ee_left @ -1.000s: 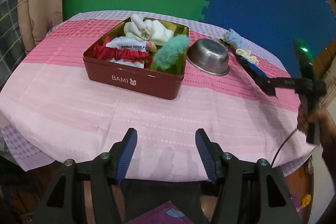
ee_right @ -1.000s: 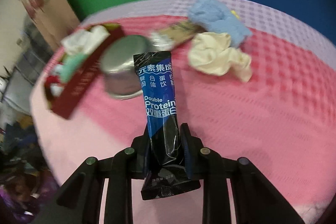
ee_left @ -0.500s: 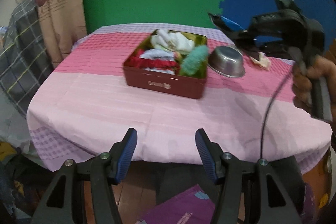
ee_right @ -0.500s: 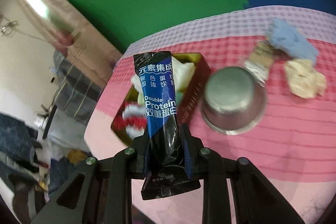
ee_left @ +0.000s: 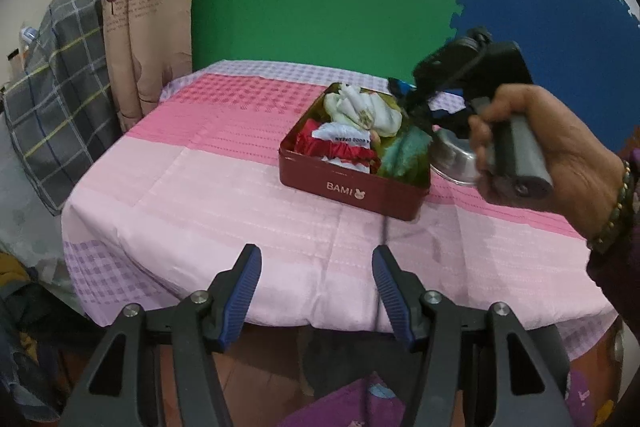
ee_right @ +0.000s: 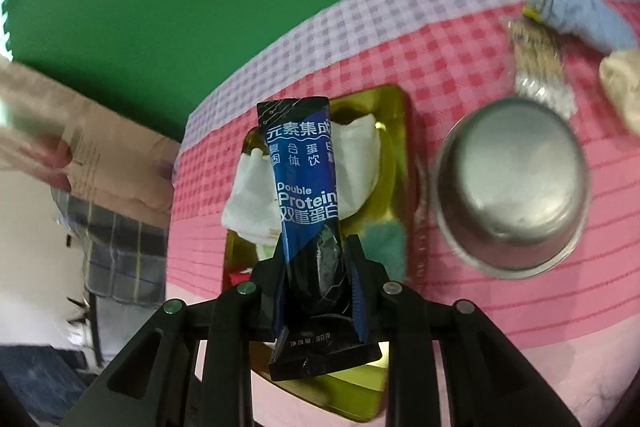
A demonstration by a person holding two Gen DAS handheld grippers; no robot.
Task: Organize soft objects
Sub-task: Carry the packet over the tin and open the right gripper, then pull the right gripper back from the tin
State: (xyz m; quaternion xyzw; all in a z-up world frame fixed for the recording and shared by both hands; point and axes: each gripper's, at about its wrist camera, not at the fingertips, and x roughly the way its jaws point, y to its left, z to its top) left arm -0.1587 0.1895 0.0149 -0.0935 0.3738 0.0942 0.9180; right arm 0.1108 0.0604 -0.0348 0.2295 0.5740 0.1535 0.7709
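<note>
Right wrist view: right tongs (ee_right: 318, 283) are clamping the protein sachet (ee_right: 306, 187), its long axis running straight ahead, hanging directly over the red tin (ee_left: 352, 187) below. Left tongs (ee_left: 316, 291) are gaping empty, well back at the worktop (ee_left: 200, 203) edge.

I am holding the dark blue protein sachet (ee_right: 306, 203) upright over the red BAMI tin (ee_left: 352, 187), which is sitting crammed with cloths.

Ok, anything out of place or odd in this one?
Yes: the metal bowl lies upside down beside the red tin. Past it, a blue cloth, cream cloth and snack packet lie loose on the tablecloth.
</note>
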